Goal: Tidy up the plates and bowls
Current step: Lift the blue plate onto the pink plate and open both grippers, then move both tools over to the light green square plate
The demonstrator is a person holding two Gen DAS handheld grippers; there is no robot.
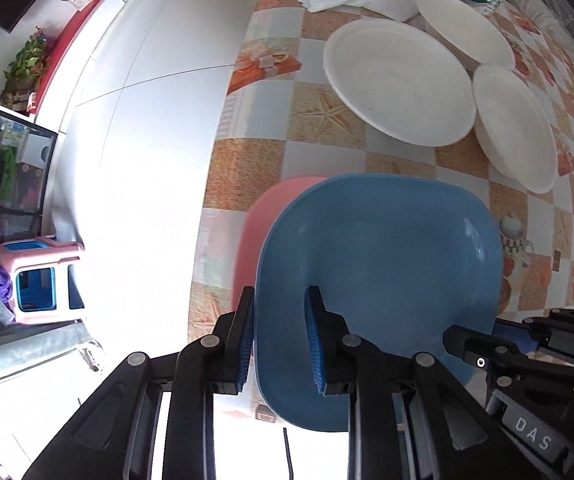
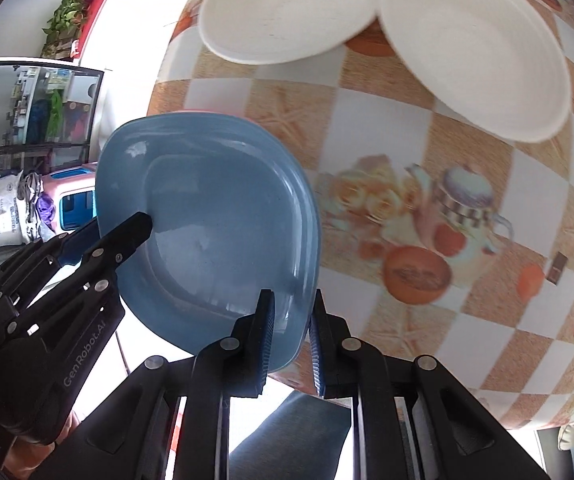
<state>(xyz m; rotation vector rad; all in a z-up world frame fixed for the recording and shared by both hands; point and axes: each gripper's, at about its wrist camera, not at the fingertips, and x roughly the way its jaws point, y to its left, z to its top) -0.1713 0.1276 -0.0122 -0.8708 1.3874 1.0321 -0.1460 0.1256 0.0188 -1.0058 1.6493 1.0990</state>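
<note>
Grippers, one in each hand, both pinch the same blue plate [image 1: 379,280] by its rim. The left gripper [image 1: 279,344] has one finger outside the plate's left edge and one blue-padded finger inside the dish, the gap between them narrow. The right gripper [image 2: 291,344] clamps the near right edge between its nearly closed fingers. In the right wrist view the plate is tilted, part of it out past the table edge.

A pink plate [image 1: 255,232] lies directly beneath the blue one, showing on its left side. Farther back on the table [image 1: 327,120], which wears a checked cloth of orange and white squares, sit a large white plate [image 1: 395,80] and two white bowls [image 1: 515,128], close together. Pale floor tiles [image 1: 147,120] stretch to the left, with a small pink and blue stool [image 1: 43,280] and a potted plant [image 1: 27,60] by the wall.
</note>
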